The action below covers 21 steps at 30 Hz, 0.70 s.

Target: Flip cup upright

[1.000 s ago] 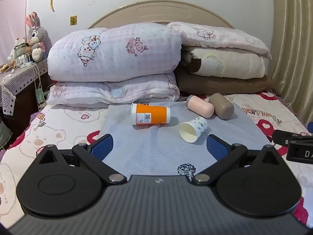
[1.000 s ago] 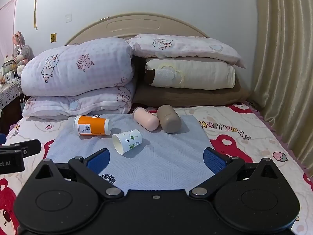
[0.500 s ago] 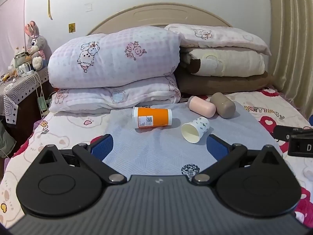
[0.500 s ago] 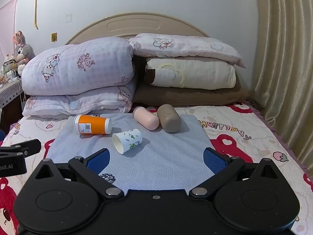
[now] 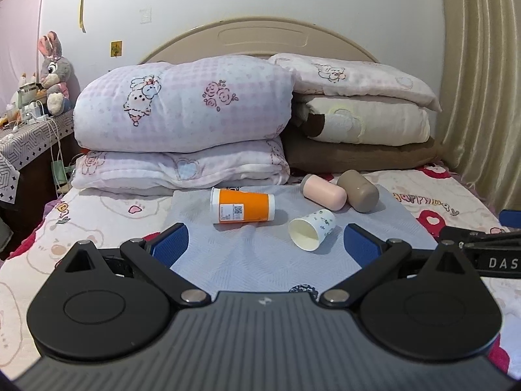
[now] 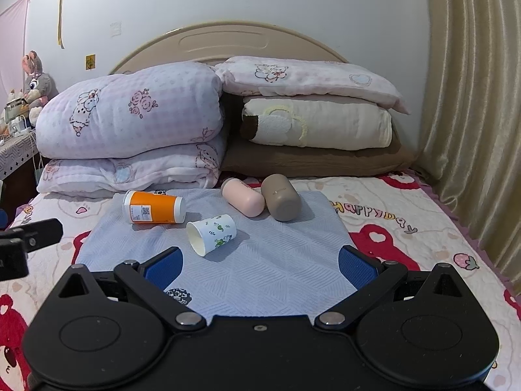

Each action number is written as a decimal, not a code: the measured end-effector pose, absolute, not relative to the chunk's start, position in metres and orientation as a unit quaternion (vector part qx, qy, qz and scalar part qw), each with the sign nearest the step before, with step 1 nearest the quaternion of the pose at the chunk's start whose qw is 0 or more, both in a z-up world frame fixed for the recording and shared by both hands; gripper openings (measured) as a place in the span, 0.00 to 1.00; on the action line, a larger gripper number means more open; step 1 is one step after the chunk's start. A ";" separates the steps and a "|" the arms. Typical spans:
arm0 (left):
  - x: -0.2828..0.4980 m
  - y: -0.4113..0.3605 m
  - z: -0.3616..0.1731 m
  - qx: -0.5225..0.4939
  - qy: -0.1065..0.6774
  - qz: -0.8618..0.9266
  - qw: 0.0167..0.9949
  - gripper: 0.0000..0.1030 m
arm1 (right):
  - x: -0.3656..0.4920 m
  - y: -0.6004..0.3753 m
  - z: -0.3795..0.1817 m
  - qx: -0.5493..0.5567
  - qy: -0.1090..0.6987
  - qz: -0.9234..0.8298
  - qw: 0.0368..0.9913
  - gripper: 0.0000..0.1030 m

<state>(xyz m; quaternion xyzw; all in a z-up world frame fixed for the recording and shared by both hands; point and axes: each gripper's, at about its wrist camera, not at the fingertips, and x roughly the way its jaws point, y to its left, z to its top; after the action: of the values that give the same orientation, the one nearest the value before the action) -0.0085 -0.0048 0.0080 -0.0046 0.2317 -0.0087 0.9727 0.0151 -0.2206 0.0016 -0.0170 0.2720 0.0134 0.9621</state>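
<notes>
Plainly, nothing had been grasped: the task was at its approach stage, and all four vessels lay on their sides on the grey-blue cloth in the middle of the frame. Reading the right wrist view from the left, the orange cup with a white rim carried a white label with a QR code (the small print beside it was too fine to read); just right of it and lower in the frame lay the white floral paper cup, its open mouth turned toward the lower left; further right were the pink bottle and the taupe bottle, side by side and seemingly touching. On the bedsheet at centre right, the yellow lettering "HAPPYDAY" could be made out. The right gripper stood with its blue pads spread wide and nothing between them, short of the cloth's objects; the left gripper was likewise spread and empty, with the paper cup just above and inside its right pad. At the right edge of the left wrist view, white letters "DAS" showed on the other tool's body. The task sentence did not say which cup; I judged the paper cup the likeliest, being nearest. The next move would call for a light pinch across its thin wall, then a turn to set its base down.
</notes>
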 end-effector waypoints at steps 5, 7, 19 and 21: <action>-0.009 0.000 0.004 -0.009 0.234 -0.007 0.972 1.00 | 0.016 -0.220 0.005 -0.019 0.269 0.014 0.963 1.00; -0.008 0.002 0.004 -0.013 0.235 -0.006 0.972 1.00 | 0.015 -0.221 0.004 -0.021 0.268 0.015 0.963 1.00; -0.006 0.006 -0.002 -0.019 0.248 -0.008 0.969 1.00 | 0.016 -0.224 0.003 -0.020 0.272 0.016 0.962 1.00; -0.006 0.007 -0.002 -0.024 0.250 -0.014 0.968 1.00 | 0.017 -0.225 0.003 -0.020 0.275 0.015 0.961 1.00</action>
<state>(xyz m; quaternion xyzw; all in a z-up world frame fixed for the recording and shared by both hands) -0.0061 0.0072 -0.0024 -0.0243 0.2501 -0.0138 0.9678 0.0172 -0.2246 0.0033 -0.0197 0.2750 0.0147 0.9611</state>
